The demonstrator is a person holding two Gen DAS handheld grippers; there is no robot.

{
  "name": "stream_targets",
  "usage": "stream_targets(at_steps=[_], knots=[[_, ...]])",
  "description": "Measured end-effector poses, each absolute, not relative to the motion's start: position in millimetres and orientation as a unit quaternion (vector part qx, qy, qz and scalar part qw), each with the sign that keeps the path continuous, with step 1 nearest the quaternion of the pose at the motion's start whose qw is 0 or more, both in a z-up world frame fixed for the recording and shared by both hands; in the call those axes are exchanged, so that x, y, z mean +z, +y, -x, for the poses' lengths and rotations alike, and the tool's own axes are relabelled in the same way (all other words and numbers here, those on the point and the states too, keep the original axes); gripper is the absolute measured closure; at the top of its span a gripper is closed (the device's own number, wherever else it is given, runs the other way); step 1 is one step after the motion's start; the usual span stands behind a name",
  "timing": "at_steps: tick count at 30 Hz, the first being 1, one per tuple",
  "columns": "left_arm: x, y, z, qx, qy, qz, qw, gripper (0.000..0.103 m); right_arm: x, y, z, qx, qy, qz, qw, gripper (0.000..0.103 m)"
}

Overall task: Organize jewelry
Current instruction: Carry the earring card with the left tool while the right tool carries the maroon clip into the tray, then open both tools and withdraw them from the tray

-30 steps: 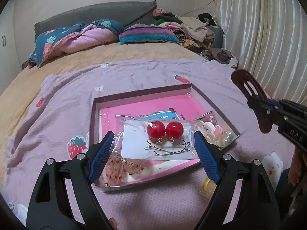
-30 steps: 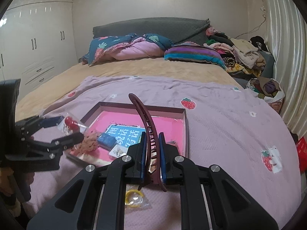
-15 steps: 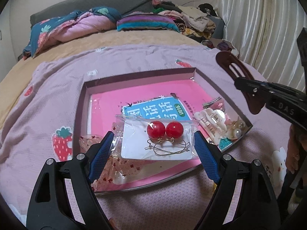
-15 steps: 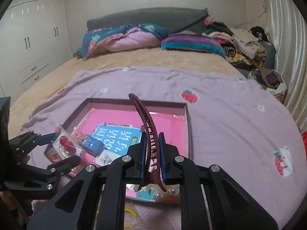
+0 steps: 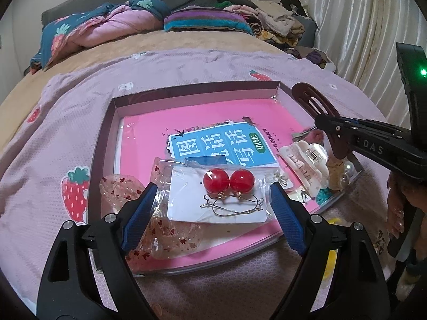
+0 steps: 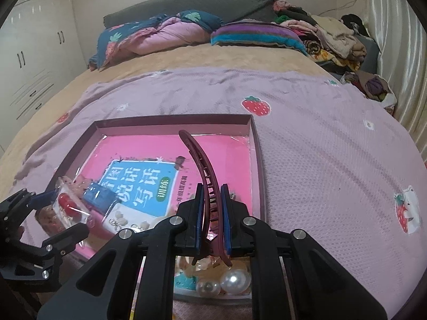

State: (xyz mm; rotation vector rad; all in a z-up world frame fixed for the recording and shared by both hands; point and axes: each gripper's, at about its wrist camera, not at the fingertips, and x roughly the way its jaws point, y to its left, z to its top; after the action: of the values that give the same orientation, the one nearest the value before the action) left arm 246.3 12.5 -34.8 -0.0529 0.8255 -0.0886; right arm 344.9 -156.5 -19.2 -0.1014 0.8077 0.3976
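My left gripper is shut on a clear packet of red ball earrings and holds it over the near part of the shallow box tray. The packet also shows in the right wrist view. My right gripper is shut on a dark red hair clip, held over the tray's right side; the clip also shows in the left wrist view. The tray holds a pink booklet, a white claw clip, pearls and a glittery clear piece.
The tray lies on a lilac strawberry blanket on a bed. A small yellow item lies on the blanket by the tray's near right corner. Pillows and piled clothes are at the far end. Curtains hang on the right.
Both grippers have moved forward and lower over the tray, each still holding its item. The hair clip now hangs above the tray's right side.
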Motion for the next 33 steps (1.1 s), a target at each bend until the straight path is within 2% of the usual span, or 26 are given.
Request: stream_targets(at_steps=[4, 6, 8, 12, 14, 16, 18, 20, 27, 33], knots=[[-36, 13, -248, -0.041, 0.402, 0.027, 0.914, 0.027, -21, -157, -347, 0.189, 0.393, 0.044, 0.899, 0.089], [-37, 14, -248, -0.04, 0.403, 0.028, 0.914, 0.027, -18, -160, -343, 0.193, 0.388, 0.035, 0.901, 0.077], [-37, 15, -249, -0.039, 0.402, 0.028, 0.914, 0.027, -13, -163, -338, 0.19, 0.376, 0.033, 0.906, 0.055], [-36, 20, -248, -0.037, 0.4, 0.031, 0.915, 0.024, 0, -171, -321, 0.188, 0.349, 0.027, 0.918, 0.039], [-34, 22, -248, -0.035, 0.399, 0.035, 0.916, 0.022, 8, -177, -311, 0.19, 0.336, 0.016, 0.922, 0.026], [-30, 23, -245, -0.037, 0.395, 0.039, 0.917, 0.021, 16, -183, -302, 0.193, 0.325, 0.007, 0.926, 0.021], [-24, 23, -243, -0.035, 0.39, 0.039, 0.919, 0.016, 24, -186, -293, 0.199, 0.318, -0.001, 0.927, 0.018], [-18, 24, -239, -0.033, 0.383, 0.04, 0.922, 0.015, 30, -189, -285, 0.202, 0.313, -0.004, 0.928, 0.015], [7, 26, -225, -0.03, 0.363, 0.047, 0.93, 0.01, 49, -200, -253, 0.205, 0.299, 0.002, 0.932, 0.014], [23, 26, -205, -0.021, 0.346, 0.047, 0.937, 0.01, 54, -213, -230, 0.2, 0.299, 0.005, 0.933, 0.014]])
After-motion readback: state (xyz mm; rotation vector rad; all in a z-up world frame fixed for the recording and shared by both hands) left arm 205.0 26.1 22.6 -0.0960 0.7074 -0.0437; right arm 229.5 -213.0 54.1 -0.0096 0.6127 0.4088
